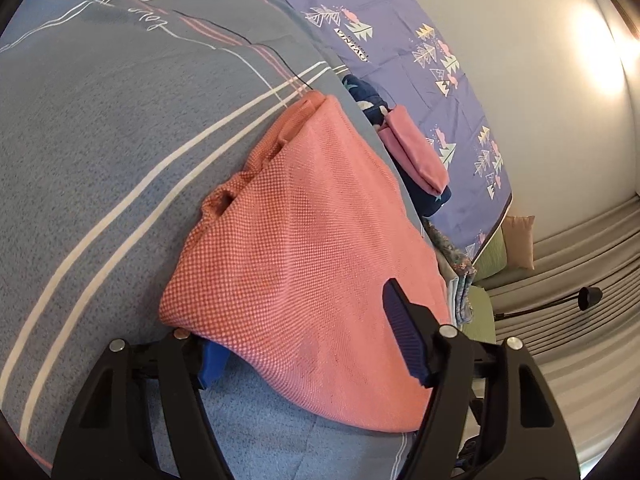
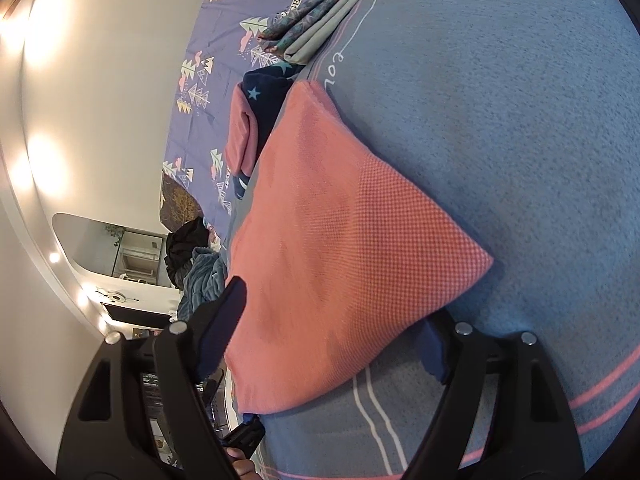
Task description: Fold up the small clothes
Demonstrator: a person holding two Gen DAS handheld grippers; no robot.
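A folded salmon-pink knit garment (image 1: 296, 236) lies on the blue-grey striped bedcover (image 1: 100, 132). My left gripper (image 1: 308, 340) is open, its jaws wide apart around the garment's near edge, one finger under the cloth and one above. The garment also shows in the right wrist view (image 2: 340, 248). My right gripper (image 2: 332, 336) is open too, straddling the garment's near edge, with one finger (image 2: 434, 350) partly hidden under it.
A small stack of folded clothes, pink on navy (image 1: 416, 156), sits beyond the garment on a purple tree-print sheet (image 1: 400, 32). Folded floral fabric (image 2: 320, 8) lies further along. The bed edge, cushions (image 1: 516, 244) and a wall are to the side.
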